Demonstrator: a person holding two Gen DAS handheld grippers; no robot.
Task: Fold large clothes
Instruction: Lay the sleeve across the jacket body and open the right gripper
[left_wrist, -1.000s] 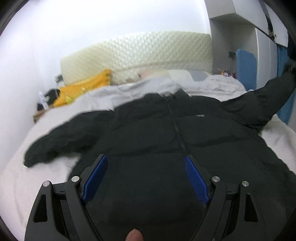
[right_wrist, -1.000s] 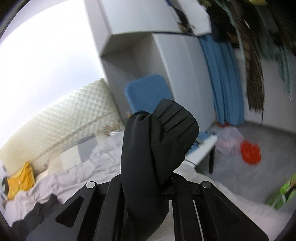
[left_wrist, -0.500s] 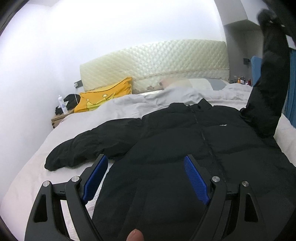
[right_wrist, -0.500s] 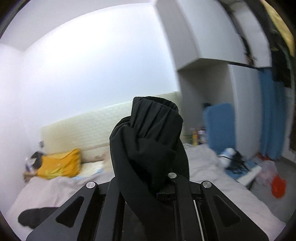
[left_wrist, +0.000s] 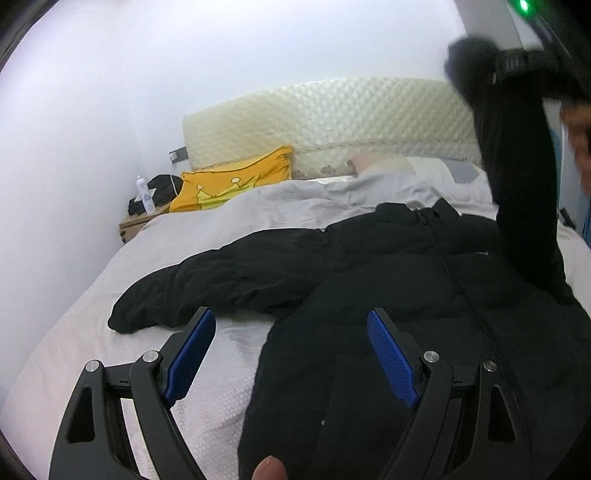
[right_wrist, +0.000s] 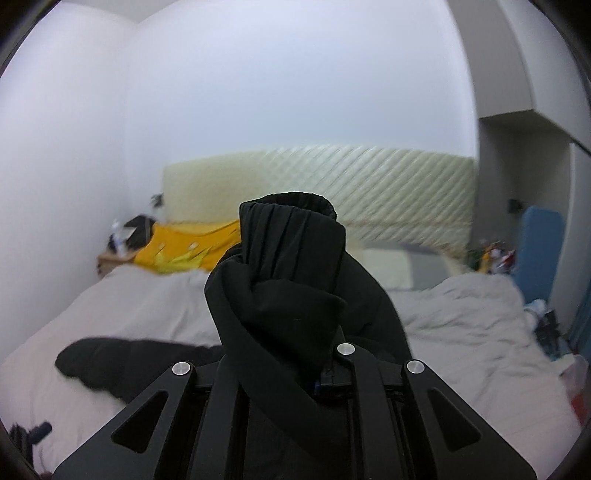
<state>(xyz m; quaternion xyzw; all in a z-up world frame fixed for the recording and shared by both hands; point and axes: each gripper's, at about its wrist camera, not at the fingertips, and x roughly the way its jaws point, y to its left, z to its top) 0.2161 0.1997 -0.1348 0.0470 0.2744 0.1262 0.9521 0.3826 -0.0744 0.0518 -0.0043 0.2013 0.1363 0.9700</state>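
Note:
A black puffer jacket (left_wrist: 399, 280) lies front up on the white bed (left_wrist: 207, 236), its zipper running up the middle. Its left sleeve (left_wrist: 207, 284) lies stretched out on the sheet. My left gripper (left_wrist: 288, 354) is open with blue pads, empty, hovering over the jacket's lower left edge. My right gripper (right_wrist: 314, 373) is shut on the cuff end of the right sleeve (right_wrist: 291, 280). In the left wrist view that sleeve (left_wrist: 517, 177) is lifted high above the jacket's right side.
A cream quilted headboard (left_wrist: 332, 122) stands at the far end. A yellow pillow (left_wrist: 229, 184) and a grey duvet (left_wrist: 295, 206) lie near it. A small bedside table (left_wrist: 136, 221) with a bottle is at far left. A blue chair (right_wrist: 539, 251) stands right of the bed.
My right gripper has lifted the right sleeve higher and swung it leftward over the jacket. My left gripper has shifted left, toward the jacket's left edge.

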